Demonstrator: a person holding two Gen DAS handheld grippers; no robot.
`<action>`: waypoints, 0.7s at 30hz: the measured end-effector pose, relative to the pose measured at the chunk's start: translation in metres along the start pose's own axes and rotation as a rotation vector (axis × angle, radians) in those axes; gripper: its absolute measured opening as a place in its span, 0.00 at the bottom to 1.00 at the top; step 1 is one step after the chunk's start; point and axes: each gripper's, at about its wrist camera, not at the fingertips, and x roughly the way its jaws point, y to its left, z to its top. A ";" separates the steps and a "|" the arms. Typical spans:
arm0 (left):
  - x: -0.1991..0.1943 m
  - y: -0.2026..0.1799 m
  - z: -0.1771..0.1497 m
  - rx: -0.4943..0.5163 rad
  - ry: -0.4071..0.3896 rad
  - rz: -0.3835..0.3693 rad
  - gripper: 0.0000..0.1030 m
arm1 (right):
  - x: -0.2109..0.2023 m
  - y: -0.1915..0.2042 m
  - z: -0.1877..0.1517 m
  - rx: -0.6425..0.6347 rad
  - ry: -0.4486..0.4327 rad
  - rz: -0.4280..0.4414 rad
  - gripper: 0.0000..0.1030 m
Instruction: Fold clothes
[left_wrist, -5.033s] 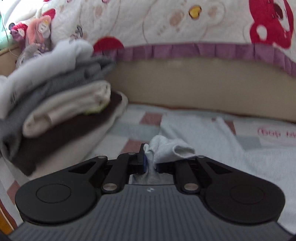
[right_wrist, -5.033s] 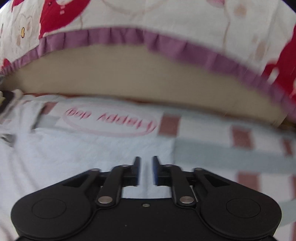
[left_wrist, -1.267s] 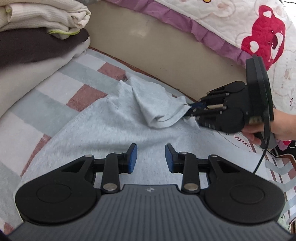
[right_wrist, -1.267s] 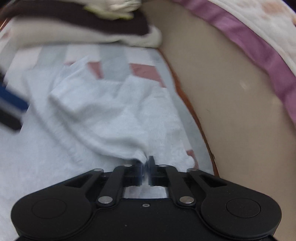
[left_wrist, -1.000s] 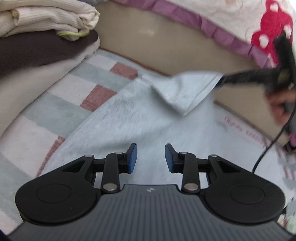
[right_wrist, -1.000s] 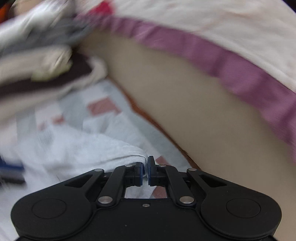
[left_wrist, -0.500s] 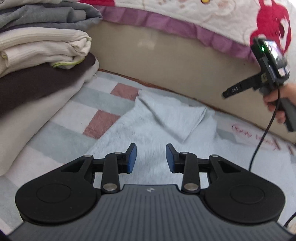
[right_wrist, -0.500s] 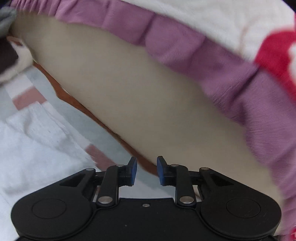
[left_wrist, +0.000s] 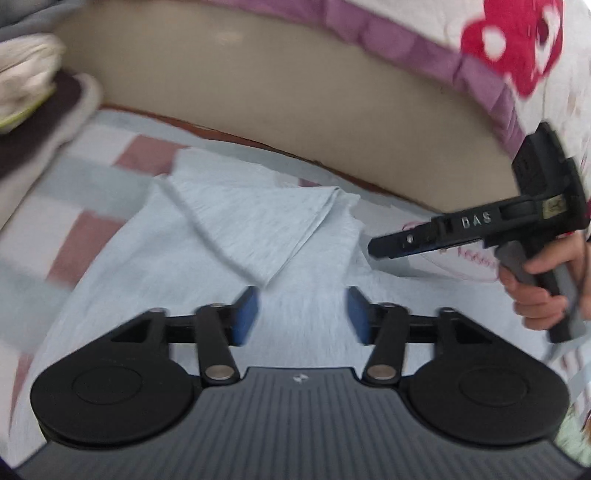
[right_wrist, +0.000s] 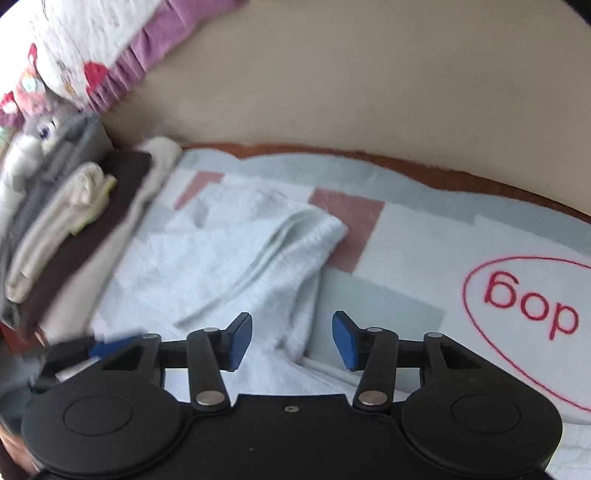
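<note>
Broadly, a checked blanket (right_wrist: 424, 229) of grey, white and dusty-pink squares covered the surface below a beige panel (left_wrist: 295, 99) edged by a quilted cover with a purple frill (left_wrist: 424, 48); a pale blue garment (left_wrist: 229, 229) lay spread on the blanket, one sleeve folded inward across its body; a stack of folded clothes (right_wrist: 62, 221) stood to its left, near but apart; the left gripper (left_wrist: 301, 314) hovered over the garment, fingers wide apart and empty; the right gripper (right_wrist: 291, 339), held in a hand (left_wrist: 535, 291), likewise stood apart, gripping nothing.
</note>
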 end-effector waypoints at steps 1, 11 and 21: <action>0.014 -0.004 0.006 0.056 0.046 0.044 0.61 | 0.001 0.000 0.002 -0.009 0.001 0.000 0.56; 0.054 0.039 0.075 0.143 -0.114 0.407 0.47 | 0.012 0.012 0.022 -0.191 -0.022 -0.145 0.57; 0.024 0.063 0.097 0.072 -0.195 0.325 0.67 | 0.021 -0.018 0.031 0.039 0.017 0.101 0.58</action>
